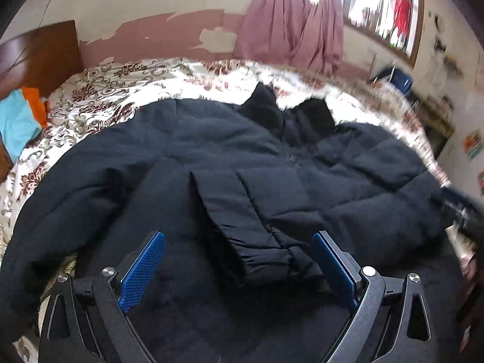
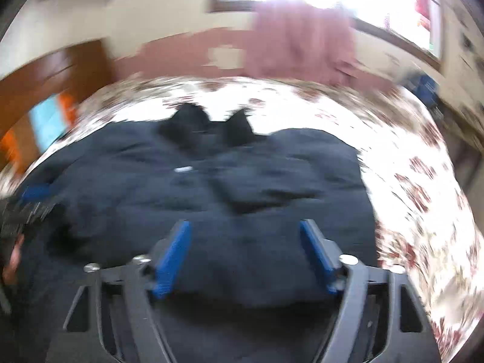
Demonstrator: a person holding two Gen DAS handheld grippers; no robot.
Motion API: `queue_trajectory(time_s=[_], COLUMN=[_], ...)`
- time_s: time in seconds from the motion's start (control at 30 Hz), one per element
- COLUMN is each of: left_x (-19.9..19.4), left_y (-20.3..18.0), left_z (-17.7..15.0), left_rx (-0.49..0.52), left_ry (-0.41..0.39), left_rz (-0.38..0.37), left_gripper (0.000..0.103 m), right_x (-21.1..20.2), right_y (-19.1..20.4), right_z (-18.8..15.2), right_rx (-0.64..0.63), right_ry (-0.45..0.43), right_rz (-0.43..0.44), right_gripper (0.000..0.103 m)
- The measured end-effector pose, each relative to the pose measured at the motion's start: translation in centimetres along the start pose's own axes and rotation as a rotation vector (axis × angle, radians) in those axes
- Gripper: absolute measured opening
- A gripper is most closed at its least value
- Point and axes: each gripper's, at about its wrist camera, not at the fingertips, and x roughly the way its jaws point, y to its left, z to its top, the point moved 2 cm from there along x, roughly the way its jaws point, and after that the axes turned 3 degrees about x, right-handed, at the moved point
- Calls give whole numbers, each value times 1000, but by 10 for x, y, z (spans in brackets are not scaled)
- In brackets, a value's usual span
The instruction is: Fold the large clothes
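I see the dark jacket point(image 1: 242, 163) spread on the bed point(image 1: 99, 90), collar far, hem near, a folded sleeve point(image 1: 242, 220) on its middle. My left claw point(image 1: 239, 242) hangs open just above that sleeve; my right claw point(image 2: 245, 227) hangs open and empty.

Two wrist cameras, both looking down and forward over the bed from its near edge.

Each looks along its own blue fingers, close above the dark jacket point(image 1: 242, 157), toward the pink curtain point(image 1: 290, 21) at twelve o'clock. Both share jacket, floral bedspread point(image 1: 121, 90) and window wall; the right view is blurred, with the wooden headboard point(image 2: 54, 75) at ten o'clock.
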Motion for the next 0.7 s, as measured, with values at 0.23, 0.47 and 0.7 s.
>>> queue_trajectory(time_s=[0.23,0.47,0.7], left_x=[22,10,-57], left_y=[-7,-8,57], left_z=[-15,-19,-32], left_rx=[65,89,-172], left_ry=[14,-2,-69], left_rz=[90,89,-4], left_gripper=[99,101,101], right_x=[54,59,5], right_y=[-45,-36,10], right_z=[-21,-24,-21], right_rx=[113,78,24], right_ry=[74,49,20], right_rz=[-38,-61,-10], right_gripper=[25,29,59])
